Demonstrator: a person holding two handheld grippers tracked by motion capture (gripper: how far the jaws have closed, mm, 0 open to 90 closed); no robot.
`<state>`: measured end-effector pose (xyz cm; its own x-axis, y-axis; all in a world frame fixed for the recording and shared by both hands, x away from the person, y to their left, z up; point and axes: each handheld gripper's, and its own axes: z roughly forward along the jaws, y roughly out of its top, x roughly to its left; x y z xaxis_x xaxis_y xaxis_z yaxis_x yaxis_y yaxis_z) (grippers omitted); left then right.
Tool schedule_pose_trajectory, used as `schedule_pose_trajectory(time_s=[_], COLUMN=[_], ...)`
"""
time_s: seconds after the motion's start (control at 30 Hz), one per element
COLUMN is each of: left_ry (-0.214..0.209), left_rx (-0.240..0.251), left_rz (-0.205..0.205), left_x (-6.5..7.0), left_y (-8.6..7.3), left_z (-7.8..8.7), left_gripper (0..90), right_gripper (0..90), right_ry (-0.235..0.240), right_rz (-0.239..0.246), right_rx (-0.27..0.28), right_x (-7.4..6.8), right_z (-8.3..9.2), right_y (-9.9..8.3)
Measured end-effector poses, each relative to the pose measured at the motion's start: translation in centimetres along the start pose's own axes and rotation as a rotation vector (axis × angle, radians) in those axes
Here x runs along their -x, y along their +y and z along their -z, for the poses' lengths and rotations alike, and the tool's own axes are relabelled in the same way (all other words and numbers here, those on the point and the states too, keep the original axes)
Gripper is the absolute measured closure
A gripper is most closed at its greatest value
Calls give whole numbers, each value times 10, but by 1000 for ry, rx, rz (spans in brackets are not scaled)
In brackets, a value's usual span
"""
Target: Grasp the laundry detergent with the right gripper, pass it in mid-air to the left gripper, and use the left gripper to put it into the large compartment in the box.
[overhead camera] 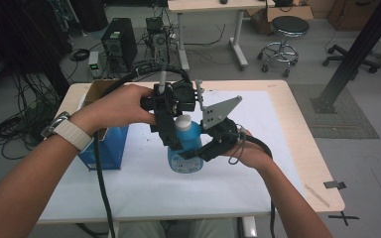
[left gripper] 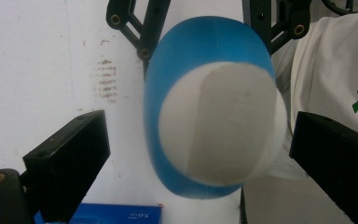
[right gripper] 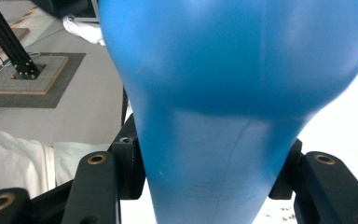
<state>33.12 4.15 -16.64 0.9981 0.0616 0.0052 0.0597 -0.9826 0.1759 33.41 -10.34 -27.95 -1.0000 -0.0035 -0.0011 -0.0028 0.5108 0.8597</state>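
A blue bottle [overhead camera: 187, 154] with a white cap [overhead camera: 182, 122] stands upright on the white table top [overhead camera: 258, 163]. My right gripper [overhead camera: 204, 150] comes in from the right, low on the bottle. In the right gripper view its jaws press both sides of the blue body [right gripper: 223, 93], so the right gripper [right gripper: 209, 191] is shut on it. My left gripper [overhead camera: 177, 133] points down over the bottle from the left. Seen from above, the cap [left gripper: 221, 126] sits between the two black jaws of the left gripper [left gripper: 200, 154] with a gap on each side: it is open.
A blue box [overhead camera: 104, 146] stands at the table's left, with an open cardboard box [overhead camera: 95, 89] behind it. The blue box [left gripper: 116, 215] also lies under the left gripper. On the floor beyond are a computer tower [overhead camera: 119, 42], cables, a stool [overhead camera: 287, 29] and another table.
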Motion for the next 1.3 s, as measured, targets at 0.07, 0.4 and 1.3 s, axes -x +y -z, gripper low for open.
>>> schedule_pose_trajectory(time_s=[0.07,0.4,1.3], left_ry=[-2,-12,-19], left_rx=[-6,2,5], left_rz=[-4,-9,-28], left_x=[0,-1,-2], left_y=[2,5,6], left_z=[-1,-10,-14], left_gripper=[54,61,157], right_gripper=[452,451,451], right_ry=[3,-3,1], right_rz=[-2,-2,-5], right_rx=[4,5,4], right_x=[0,-1,-2], right_z=[1,1,2], right_y=[0,0,0])
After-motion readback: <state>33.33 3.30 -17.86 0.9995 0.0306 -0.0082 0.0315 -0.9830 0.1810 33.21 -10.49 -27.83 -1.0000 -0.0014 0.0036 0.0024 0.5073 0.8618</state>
